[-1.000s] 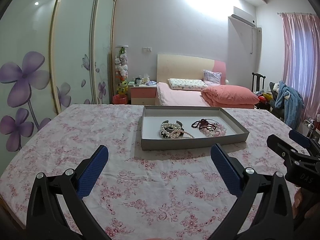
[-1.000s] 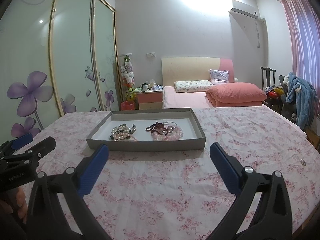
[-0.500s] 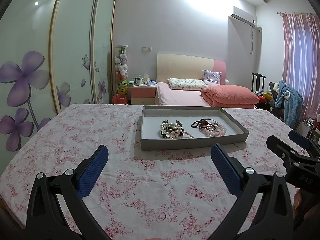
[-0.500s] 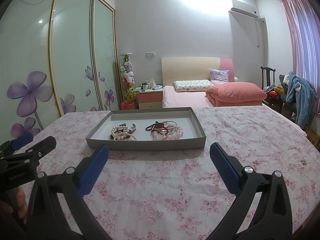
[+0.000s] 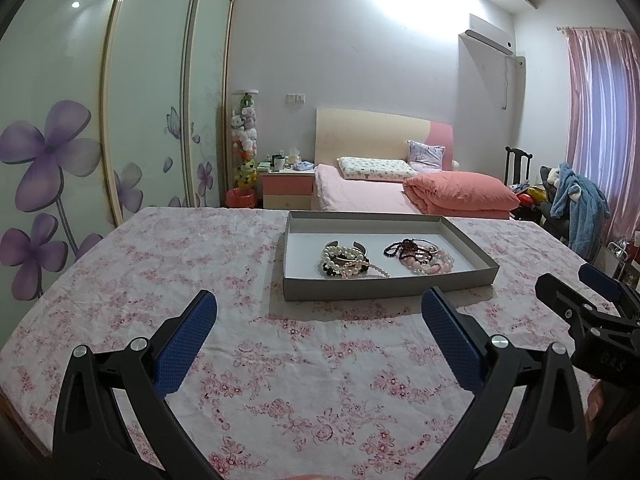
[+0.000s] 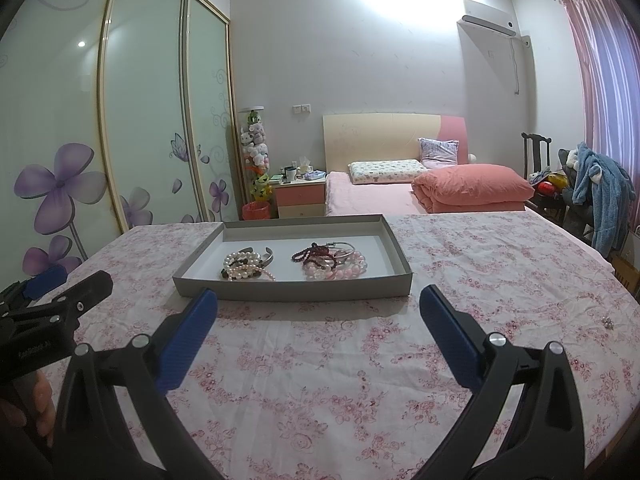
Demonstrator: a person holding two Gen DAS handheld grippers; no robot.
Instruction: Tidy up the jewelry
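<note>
left gripper (image 5: 318, 312) level, jaws spread | right gripper (image 6: 318, 308) likewise; both short of tray (image 5: 390, 290)

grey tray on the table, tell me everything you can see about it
The grey tray is a shallow rectangular box, cardboard by the look of it, with low grey walls and a white floor. It lies flat on the pink floral tablecloth, beyond both open grippers, touched by neither. Inside lie two separate heaps: a pearl bracelet pile with a metal cuff on the left, and a pink and dark red bead pile on the right.
</note>
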